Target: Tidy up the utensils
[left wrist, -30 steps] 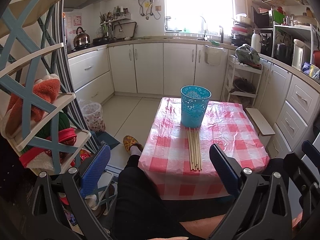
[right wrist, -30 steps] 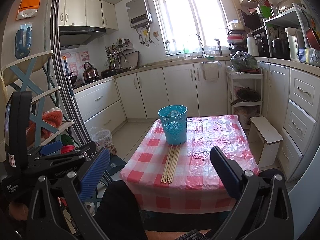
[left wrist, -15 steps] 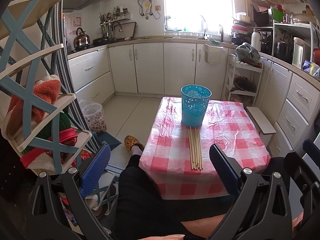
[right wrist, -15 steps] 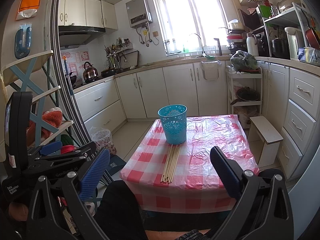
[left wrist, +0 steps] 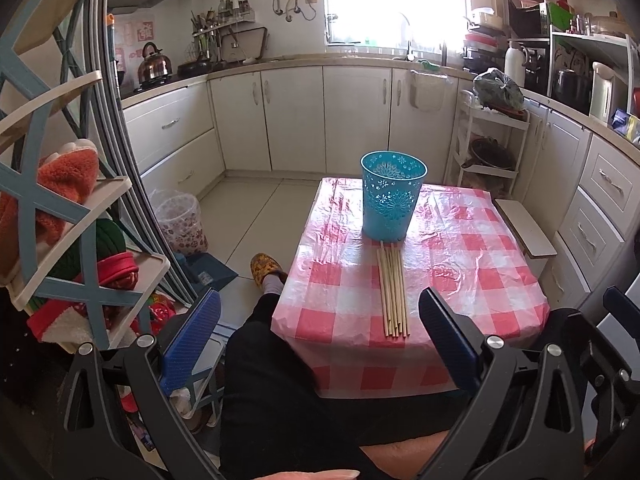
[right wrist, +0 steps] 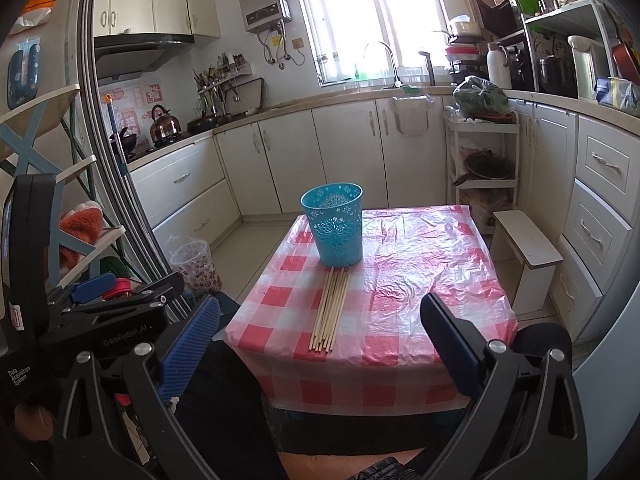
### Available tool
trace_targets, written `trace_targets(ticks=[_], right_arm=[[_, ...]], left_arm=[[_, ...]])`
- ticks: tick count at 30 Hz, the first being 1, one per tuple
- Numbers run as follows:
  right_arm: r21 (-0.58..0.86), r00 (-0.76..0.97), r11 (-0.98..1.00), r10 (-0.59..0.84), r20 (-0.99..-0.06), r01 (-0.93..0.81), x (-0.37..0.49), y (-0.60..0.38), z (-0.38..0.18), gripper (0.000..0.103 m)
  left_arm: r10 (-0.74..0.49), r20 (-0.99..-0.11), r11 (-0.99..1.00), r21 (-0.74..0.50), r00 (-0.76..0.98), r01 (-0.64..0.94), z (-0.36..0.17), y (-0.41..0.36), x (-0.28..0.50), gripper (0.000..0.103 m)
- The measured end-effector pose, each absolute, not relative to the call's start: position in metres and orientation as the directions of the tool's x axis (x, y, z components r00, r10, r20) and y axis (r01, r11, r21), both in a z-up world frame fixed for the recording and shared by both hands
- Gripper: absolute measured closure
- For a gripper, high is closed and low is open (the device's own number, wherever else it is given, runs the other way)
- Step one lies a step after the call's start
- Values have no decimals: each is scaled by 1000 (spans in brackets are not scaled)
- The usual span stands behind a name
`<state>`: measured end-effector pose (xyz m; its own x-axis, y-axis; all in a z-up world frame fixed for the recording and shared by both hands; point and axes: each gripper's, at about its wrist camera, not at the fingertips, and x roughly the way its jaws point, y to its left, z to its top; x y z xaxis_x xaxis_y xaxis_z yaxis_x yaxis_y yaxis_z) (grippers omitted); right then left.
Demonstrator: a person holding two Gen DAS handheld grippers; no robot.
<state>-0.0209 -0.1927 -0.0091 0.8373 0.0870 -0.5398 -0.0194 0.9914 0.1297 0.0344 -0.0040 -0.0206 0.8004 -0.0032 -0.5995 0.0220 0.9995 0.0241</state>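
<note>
A bundle of several wooden chopsticks (left wrist: 393,291) lies flat on the red-and-white checked table (left wrist: 472,264), pointing at a blue perforated plastic cup (left wrist: 392,195) that stands upright behind them. My left gripper (left wrist: 320,312) is open and empty, held back from the table's near edge. In the right wrist view the chopsticks (right wrist: 330,309) and the cup (right wrist: 334,224) show the same way. My right gripper (right wrist: 320,314) is open and empty, also short of the table. The left gripper's body (right wrist: 120,320) shows at its left.
A blue-and-cream shelf rack (left wrist: 52,200) with cloths stands close at the left. A small white stool (left wrist: 524,232) stands right of the table, with cabinets (left wrist: 600,200) behind it. My leg (left wrist: 264,360) and a slippered foot (left wrist: 265,268) are below the table's left corner.
Both views have crept slightly; the table and cup sit marginally differently in frame. Both grippers stay open and empty. The chopsticks and cup have not moved.
</note>
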Motion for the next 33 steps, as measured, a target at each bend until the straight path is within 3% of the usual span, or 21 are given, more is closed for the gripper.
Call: trace_targets(ticks=[6, 13, 24, 33], right_arm=[[113, 811, 993, 54, -582, 15, 18, -199, -26, 7], [112, 769, 994, 61, -636, 13, 60, -200, -46, 7], [178, 742, 984, 101, -663, 26, 95, -200, -64, 7], [163, 712, 985, 71, -699, 61, 123, -207, -83, 7]], left_arm=[[-5, -612, 1000, 16, 791, 19, -40, -7, 71, 8], [-29, -697, 999, -38, 717, 3, -66, -11, 110, 8], [-66, -738, 997, -79, 672, 10, -81, -19, 141, 8], [-41, -769, 999, -44, 639, 12, -100, -16, 157, 8]])
